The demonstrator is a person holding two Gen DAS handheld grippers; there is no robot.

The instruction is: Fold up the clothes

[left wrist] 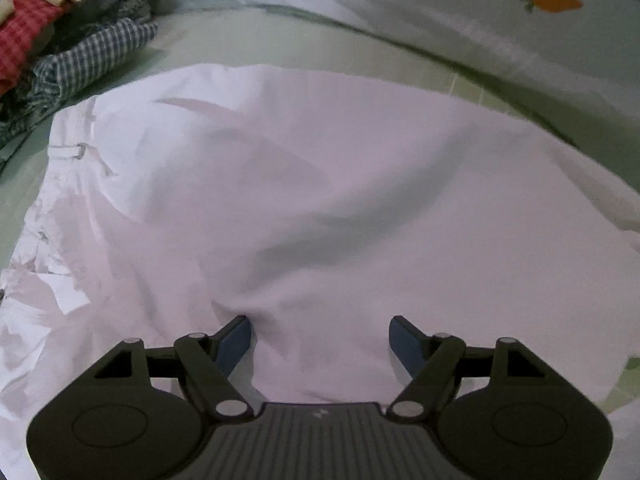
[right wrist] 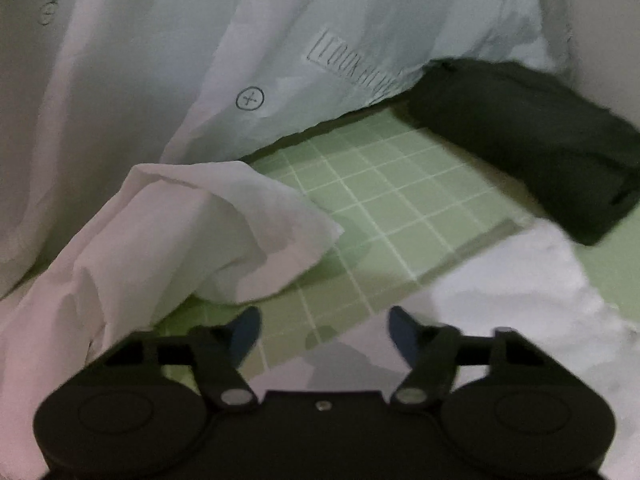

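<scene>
Two tools, both apart, gripping nothing. Left tool (left wrist: 320, 332) sits over the white garment (left wrist: 300, 200), spread on the bed (left wrist: 280, 46). Right tool (right wrist: 324, 330) hovers; loose sleeve (right wrist: 224, 224) at ten o'clock. Pinch one layer, fold inward, smooth creases.

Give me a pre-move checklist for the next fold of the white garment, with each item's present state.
1. Left gripper jaws open over the white garment: ok.
2. Cloth gripped by the left jaws: not ok; the fabric bulges between them, and the pads do not press on it.
3. Right gripper jaws open and empty: ok; only the green checked sheet lies beyond them.
4. Garment spread flat: not ok; a bunched white fold stands up on the right side.
5. Room to fold: ok on the sheet, though the folded dark item and the checked clothes pile lie close.
</scene>
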